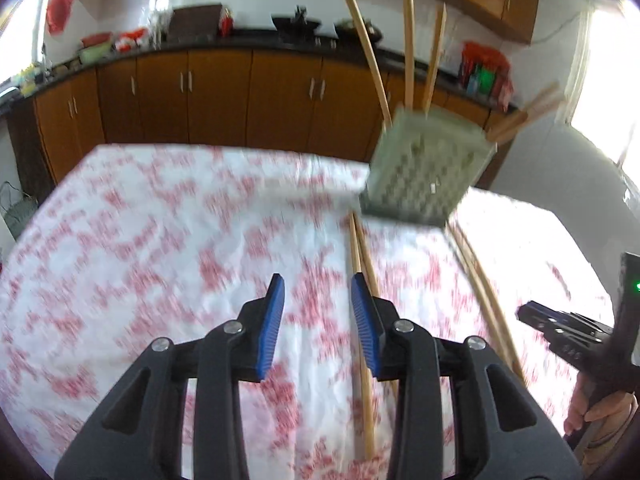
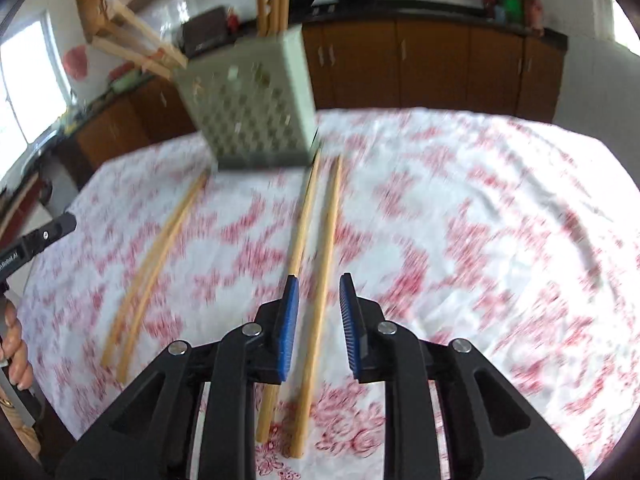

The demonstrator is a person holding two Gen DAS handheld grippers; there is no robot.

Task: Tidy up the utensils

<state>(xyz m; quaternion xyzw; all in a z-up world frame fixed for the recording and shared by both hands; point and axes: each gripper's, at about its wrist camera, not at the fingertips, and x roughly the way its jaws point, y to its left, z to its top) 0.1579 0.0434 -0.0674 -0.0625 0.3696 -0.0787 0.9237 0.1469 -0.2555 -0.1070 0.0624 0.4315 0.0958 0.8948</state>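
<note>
right tongs (image 2: 319,312) parted, empty, astride one chopstick (image 2: 316,300) lying lengthwise | left tongs (image 1: 318,312) parted, empty, chopstick pair (image 1: 362,280) just right | holder (image 2: 250,104) ahead

A table (image 2: 500,200) draped in a white cloth with red flowers is carrying everything. A pale green perforated holder (image 2: 252,116) is standing on it, and two pairs of wooden chopsticks, one pair (image 2: 320,264) and another (image 2: 156,256), are lying flat beside it.
</note>
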